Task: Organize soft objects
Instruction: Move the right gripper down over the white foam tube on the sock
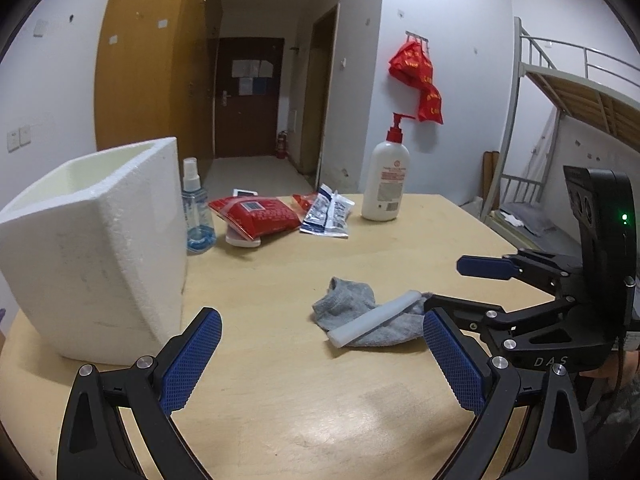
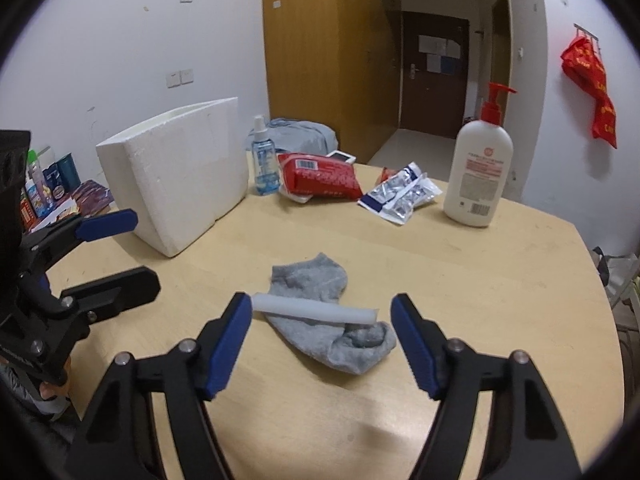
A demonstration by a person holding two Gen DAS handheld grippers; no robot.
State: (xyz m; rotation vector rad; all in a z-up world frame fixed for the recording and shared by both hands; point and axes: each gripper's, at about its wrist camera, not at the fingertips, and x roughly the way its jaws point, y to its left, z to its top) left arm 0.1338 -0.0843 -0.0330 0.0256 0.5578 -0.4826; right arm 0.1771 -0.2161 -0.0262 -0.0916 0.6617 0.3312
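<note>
Grey sock [image 2: 328,336] lying crumpled near the middle of the wooden table [image 2: 500,280], white foam stick [image 2: 316,310] resting across it. Right gripper [image 2: 320,344] hovering low right over that pair, blue-padded jaws spread wide with sock and stick between them, touching neither. Left gripper [image 1: 320,360] likewise wide open, gripping nothing, aimed at bare tabletop just short of the sock and beside the white foam box [image 1: 100,240]. Box standing open-topped toward the left edge of the table, well apart from the sock. Along the far edge, in a row: blue spray bottle [image 2: 264,164] just beside the box, red packet [image 2: 320,178] lying on something white, silvery blue-and-white packet [image 2: 402,196], then white pump bottle [image 2: 478,168] with red pump standing upright toward the far right corner. Red bag [image 1: 418,80] hanging on the wall behind the pump bottle.
</note>
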